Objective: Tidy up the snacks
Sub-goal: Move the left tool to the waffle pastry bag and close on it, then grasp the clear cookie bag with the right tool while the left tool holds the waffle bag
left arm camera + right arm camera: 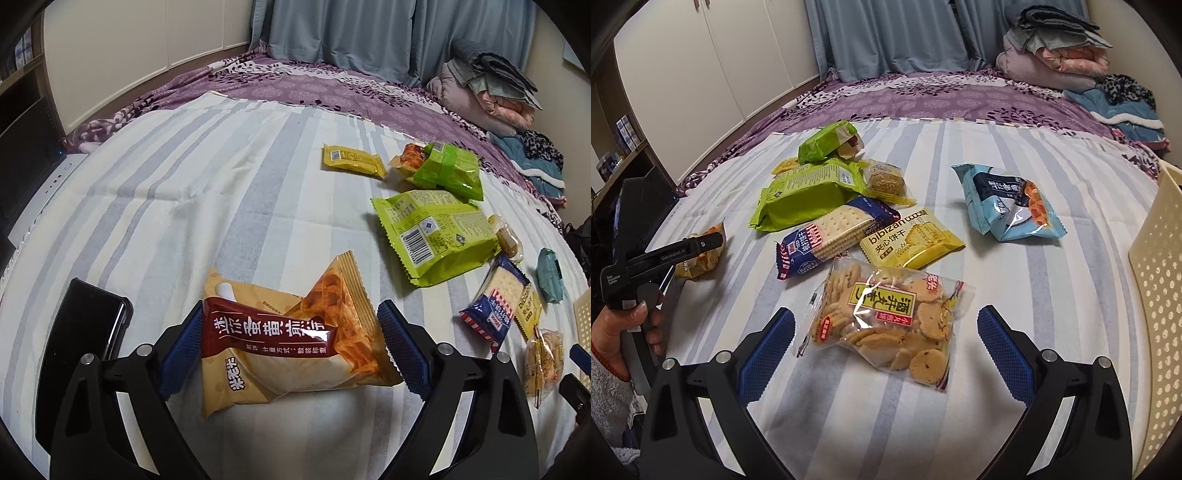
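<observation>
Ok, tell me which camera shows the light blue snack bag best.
The right wrist view: the light blue snack bag lies unobstructed, its printed front showing. The left wrist view catches it only small and distorted at the right edge.
</observation>
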Demonstrator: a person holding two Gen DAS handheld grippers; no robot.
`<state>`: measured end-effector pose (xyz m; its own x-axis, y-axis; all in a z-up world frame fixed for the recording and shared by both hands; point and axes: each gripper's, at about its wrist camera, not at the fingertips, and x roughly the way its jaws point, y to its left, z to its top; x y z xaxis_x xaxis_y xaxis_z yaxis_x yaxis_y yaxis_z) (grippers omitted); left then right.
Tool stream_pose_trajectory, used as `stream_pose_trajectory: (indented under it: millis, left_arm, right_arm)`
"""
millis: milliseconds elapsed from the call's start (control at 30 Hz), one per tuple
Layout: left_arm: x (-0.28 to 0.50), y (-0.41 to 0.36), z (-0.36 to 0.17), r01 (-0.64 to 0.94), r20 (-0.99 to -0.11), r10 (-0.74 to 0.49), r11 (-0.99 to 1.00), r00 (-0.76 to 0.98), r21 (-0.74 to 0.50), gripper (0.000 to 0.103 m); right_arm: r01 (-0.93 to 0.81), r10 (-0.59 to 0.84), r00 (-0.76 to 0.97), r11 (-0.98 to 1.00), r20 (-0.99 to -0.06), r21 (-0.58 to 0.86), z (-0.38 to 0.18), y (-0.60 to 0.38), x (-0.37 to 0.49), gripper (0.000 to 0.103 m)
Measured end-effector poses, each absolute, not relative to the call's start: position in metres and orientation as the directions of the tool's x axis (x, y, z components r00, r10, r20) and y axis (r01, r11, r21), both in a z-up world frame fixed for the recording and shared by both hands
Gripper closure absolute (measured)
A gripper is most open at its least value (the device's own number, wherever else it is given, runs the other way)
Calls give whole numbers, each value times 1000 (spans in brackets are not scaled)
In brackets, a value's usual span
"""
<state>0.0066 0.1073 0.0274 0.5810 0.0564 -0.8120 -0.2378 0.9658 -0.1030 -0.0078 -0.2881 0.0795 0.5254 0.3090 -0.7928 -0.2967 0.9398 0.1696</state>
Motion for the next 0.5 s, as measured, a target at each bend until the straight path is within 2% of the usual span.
stream_pose_trajectory:
  millis: [333,500]
  left_arm:
    - [-2,98,56,-207,-772,36,971,634,-124,12]
    - [-4,88,64,-179,-763,15,975,647,-133,12]
  right_arm:
    - [-323,233,486,943,-842,75,61,-260,7,5]
    - [-315,229,474,946,-850,79,58,-257,10,5]
